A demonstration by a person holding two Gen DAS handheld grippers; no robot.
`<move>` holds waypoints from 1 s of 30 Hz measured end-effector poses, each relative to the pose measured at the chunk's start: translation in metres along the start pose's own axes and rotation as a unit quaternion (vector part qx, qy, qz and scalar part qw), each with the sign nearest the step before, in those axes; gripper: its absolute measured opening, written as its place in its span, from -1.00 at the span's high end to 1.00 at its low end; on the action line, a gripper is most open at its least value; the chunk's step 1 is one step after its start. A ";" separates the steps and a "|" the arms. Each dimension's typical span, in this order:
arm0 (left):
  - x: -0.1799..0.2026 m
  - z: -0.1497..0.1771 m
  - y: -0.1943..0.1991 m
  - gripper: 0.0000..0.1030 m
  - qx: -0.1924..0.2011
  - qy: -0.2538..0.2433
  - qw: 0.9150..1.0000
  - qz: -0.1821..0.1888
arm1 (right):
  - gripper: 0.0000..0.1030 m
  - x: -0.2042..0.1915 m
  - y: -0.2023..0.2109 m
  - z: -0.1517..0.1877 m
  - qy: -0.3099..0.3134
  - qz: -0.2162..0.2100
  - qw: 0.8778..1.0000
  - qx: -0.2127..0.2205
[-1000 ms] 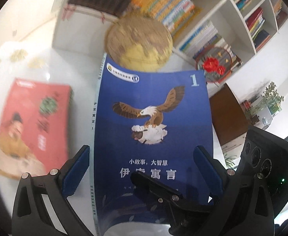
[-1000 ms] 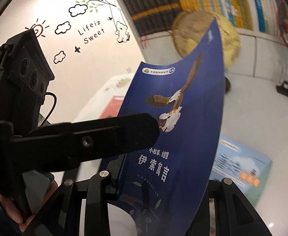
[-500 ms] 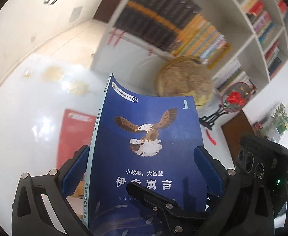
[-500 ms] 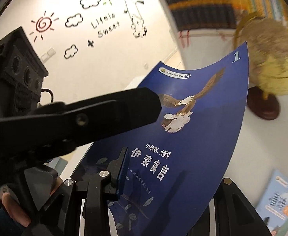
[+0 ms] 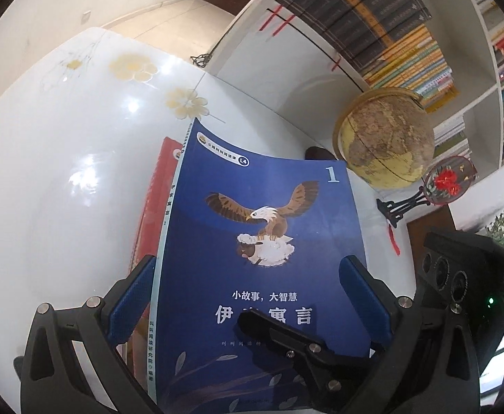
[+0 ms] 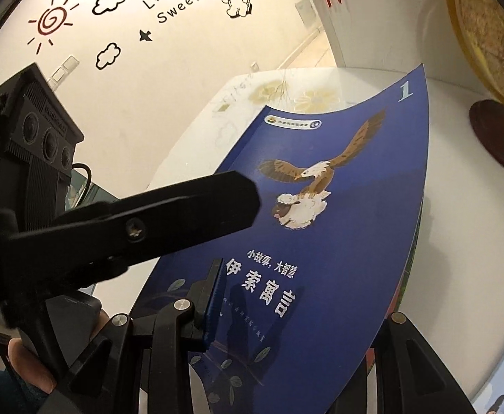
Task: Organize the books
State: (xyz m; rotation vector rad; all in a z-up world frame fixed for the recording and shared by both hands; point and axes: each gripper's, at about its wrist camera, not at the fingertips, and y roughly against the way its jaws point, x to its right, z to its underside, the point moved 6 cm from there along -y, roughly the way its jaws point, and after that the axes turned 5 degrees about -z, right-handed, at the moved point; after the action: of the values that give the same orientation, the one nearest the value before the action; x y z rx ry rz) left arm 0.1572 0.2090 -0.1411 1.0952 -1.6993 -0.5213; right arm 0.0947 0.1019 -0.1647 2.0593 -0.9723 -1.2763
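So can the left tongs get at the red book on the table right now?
Probably not. The blue book, pinched by the right tongs, lies between the left tongs' fingers and covers most of the red book.

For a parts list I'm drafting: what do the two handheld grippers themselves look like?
Both are matte black frames with silver screw heads. The left gripper has blue ribbed pads. The right gripper shows one blue pad. Each carries a black box with round lenses, a green light and a black cable.
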 end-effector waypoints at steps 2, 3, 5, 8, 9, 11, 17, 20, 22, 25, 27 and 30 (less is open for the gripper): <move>-0.003 0.000 -0.003 -0.97 -0.003 0.004 1.000 -0.004 | 0.27 0.002 -0.005 -0.005 -0.005 -0.005 1.000 -0.005; -0.006 0.001 -0.005 -0.97 -0.007 0.007 1.000 -0.005 | 0.27 0.005 -0.007 -0.005 -0.006 -0.007 1.000 -0.009; -0.011 0.003 -0.008 -0.97 -0.016 0.015 1.000 -0.007 | 0.27 0.008 -0.008 -0.005 -0.010 -0.010 1.000 -0.013; -0.016 0.004 -0.010 -0.97 -0.019 0.027 0.999 -0.007 | 0.27 0.012 -0.020 -0.018 -0.024 -0.014 0.999 -0.019; -0.018 0.003 -0.009 -0.97 -0.013 0.031 0.999 -0.013 | 0.27 0.016 -0.020 -0.018 -0.028 -0.012 0.999 -0.018; -0.021 0.000 -0.004 -0.97 -0.002 0.033 0.999 -0.021 | 0.27 0.015 -0.017 -0.018 -0.032 -0.006 0.999 -0.020; -0.024 -0.011 0.011 -0.97 0.017 0.024 0.999 -0.045 | 0.24 0.020 0.003 -0.013 -0.044 0.006 0.999 -0.009; -0.019 -0.010 0.013 -0.97 0.016 0.019 0.999 -0.045 | 0.22 0.031 0.020 -0.004 -0.059 0.016 0.998 0.004; -0.010 -0.007 0.013 -0.97 0.013 0.010 0.999 -0.045 | 0.22 0.041 0.034 0.008 -0.072 0.021 0.997 0.011; 0.013 0.003 0.010 -0.97 0.005 -0.011 1.000 -0.027 | 0.22 0.059 0.059 0.033 -0.101 0.034 0.994 0.022; 0.039 0.013 0.003 -0.97 -0.004 -0.043 0.999 -0.020 | 0.21 0.073 0.077 0.053 -0.123 0.043 0.991 0.026; 0.075 0.027 -0.009 -0.97 -0.019 -0.086 0.996 -0.005 | 0.21 0.096 0.104 0.087 -0.160 0.063 0.985 0.035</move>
State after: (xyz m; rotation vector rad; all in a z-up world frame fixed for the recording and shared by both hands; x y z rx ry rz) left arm 0.1298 0.1363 -0.1203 1.0570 -1.8243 -0.6683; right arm 0.0128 -0.0426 -0.1747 1.8430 -1.2832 -1.5543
